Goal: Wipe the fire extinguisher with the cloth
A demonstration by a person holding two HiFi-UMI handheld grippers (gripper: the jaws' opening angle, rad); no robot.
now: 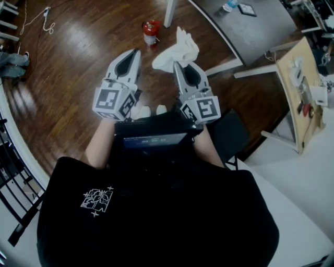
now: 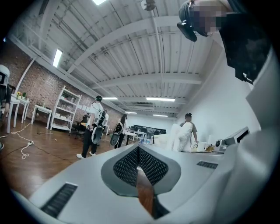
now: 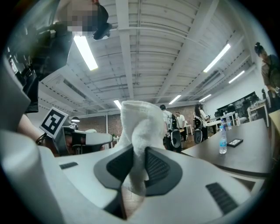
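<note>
Right gripper (image 1: 178, 64): my jaws are clamped on a white cloth (image 1: 176, 50). Most of the cloth bunches out past the tips, which I judge leaves a loose wad free for rubbing.
Left gripper (image 1: 135, 52): jaws pressed together with nothing between them. I judge it is kept empty so it can steady the cylinder.
Fire extinguisher (image 1: 151, 32): small and red, upright on the wooden floor (image 1: 78, 62) at the upper centre of the head view. It is beyond both grippers, beside a white table leg (image 1: 169, 12) and apart from the cloth.
Stage: wiping looks not yet begun, because the cloth hangs clear of the extinguisher.
Next need: bring the cloth down to the red body.
</note>
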